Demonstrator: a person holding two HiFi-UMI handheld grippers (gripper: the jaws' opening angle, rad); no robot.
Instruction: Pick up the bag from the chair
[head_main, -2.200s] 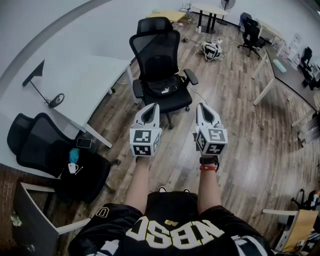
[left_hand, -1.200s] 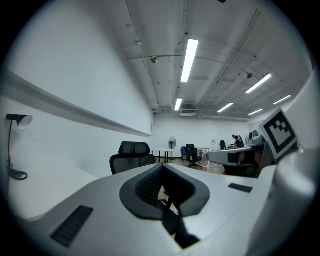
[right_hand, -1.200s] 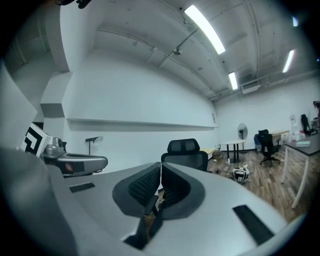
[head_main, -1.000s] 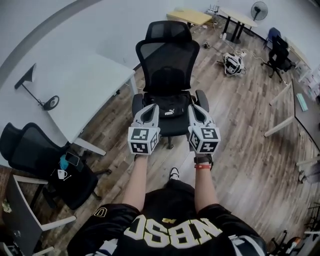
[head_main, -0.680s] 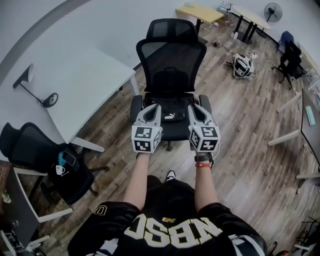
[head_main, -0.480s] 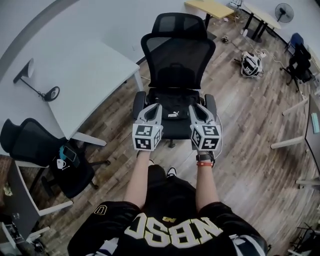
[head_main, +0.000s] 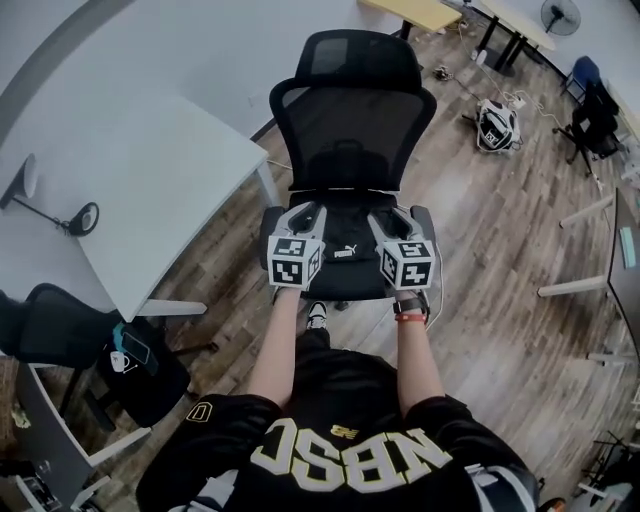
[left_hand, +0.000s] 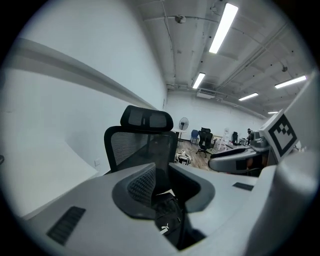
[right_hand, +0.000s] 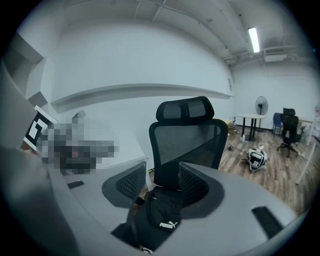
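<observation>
A small black bag (head_main: 346, 250) with a white logo lies on the seat of a black mesh office chair (head_main: 352, 120). Both grippers hover over the front of the seat. My left gripper (head_main: 307, 211) stands open just left of the bag, nothing between its fingers. My right gripper (head_main: 384, 217) stands open just right of it, likewise empty. In the left gripper view the bag (left_hand: 168, 216) shows low between the open jaws, below the chair back (left_hand: 140, 145). The right gripper view frames the bag (right_hand: 161, 214) between its open jaws, apart from both.
A white desk (head_main: 150, 180) stands left of the chair. A second black chair (head_main: 60, 335) with small items on its seat is at the lower left. A black-and-white backpack (head_main: 497, 125) lies on the wooden floor at the upper right, near further desks.
The person has walked up to the chair. Both grippers have come forward from in front of it to above the seat's front, either side of the bag. Jaws stayed open.
</observation>
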